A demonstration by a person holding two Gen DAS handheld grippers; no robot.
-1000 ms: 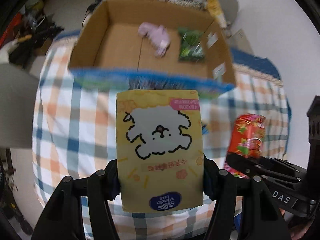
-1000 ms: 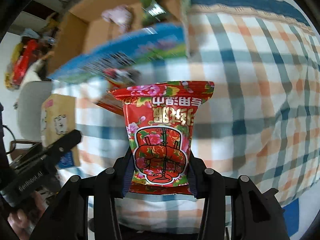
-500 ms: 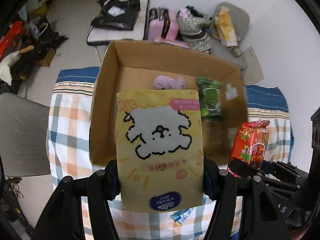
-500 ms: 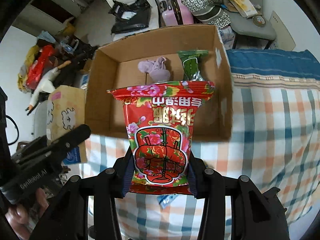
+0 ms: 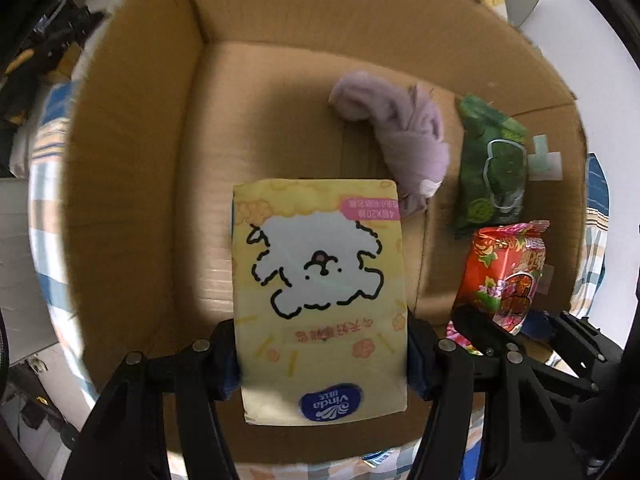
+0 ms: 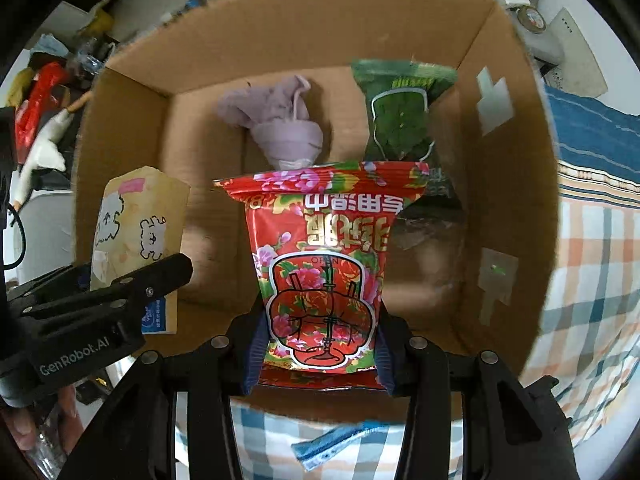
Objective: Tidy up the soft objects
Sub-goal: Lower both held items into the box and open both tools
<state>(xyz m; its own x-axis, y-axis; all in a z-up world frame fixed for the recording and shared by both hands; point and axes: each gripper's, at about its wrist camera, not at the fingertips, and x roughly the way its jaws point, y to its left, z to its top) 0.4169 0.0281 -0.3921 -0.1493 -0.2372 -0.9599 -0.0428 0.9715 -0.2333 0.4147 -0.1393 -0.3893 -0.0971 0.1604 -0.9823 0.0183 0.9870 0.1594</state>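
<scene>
The left gripper (image 5: 322, 354) has its fingers (image 5: 226, 356) pressed partway closed on the sides of a yellow Vinda tissue pack (image 5: 318, 288), which hangs over the left half of the open cardboard box (image 5: 132, 152). If it is let go here it may land on edge against the left wall, or slide toward the lilac cloth bundle (image 5: 400, 136) lying on the box floor just beyond it. Right of the bundle lies a green snack packet (image 5: 490, 168), close to the right wall. The right gripper (image 6: 320, 344) likewise clamps a red flowered snack bag (image 6: 322, 264) low on its sides, held over the box beside the green packet. Released from there, the slick bag could settle on top of that packet, probably overlapping it, though depth is hard to judge through the fisheye. With both grippers crowded side by side, their frames could knock together. The box stands on a checked cloth (image 6: 600, 264).
</scene>
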